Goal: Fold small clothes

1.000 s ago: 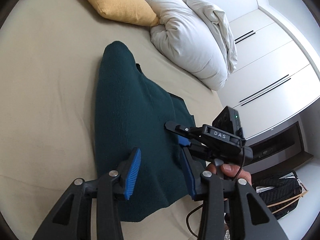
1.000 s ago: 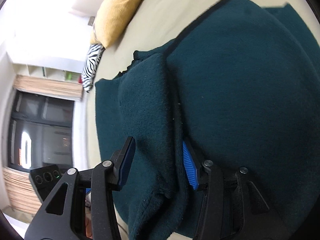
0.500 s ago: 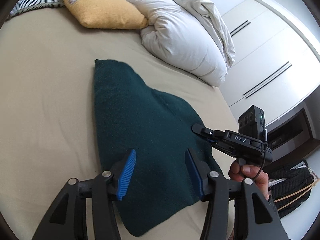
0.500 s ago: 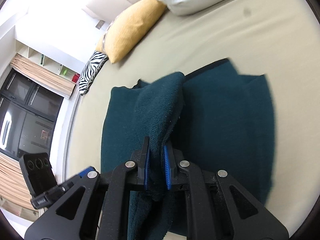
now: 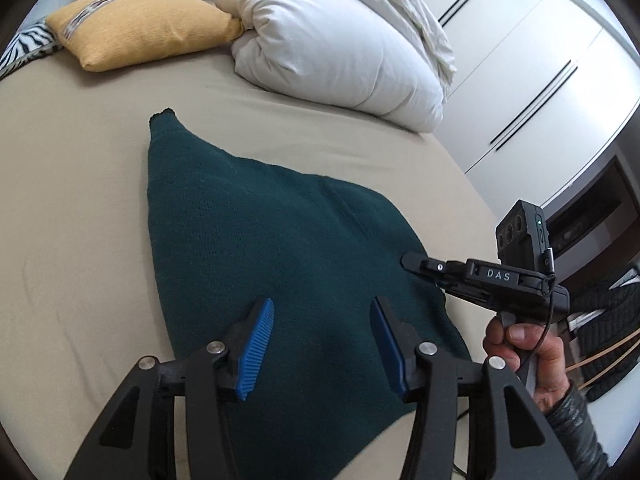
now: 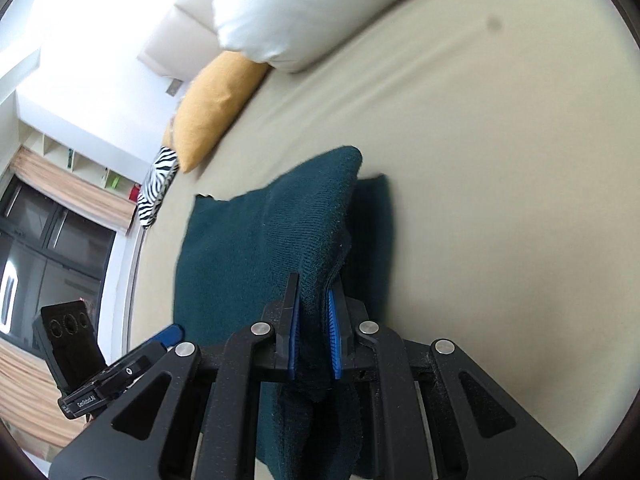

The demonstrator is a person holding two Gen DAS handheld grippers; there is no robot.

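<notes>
Dark green sweater (image 5: 280,264) spread on beige bed (image 5: 72,208), near yellow pillow (image 5: 144,28) and white duvet (image 5: 340,44). Right tool (image 6: 314,334) clamped on a raised fold at the sweater's edge, jaws recently closing, cloth between the pads. Left tool (image 5: 320,344) half open above the sweater, jaws recently widening, gripping nothing. Hand (image 5: 528,352) on the right tool's handle.

garment (image 5: 280,264) lies on the bed (image 5: 72,240), pillows (image 5: 340,40) behind it.
</notes>
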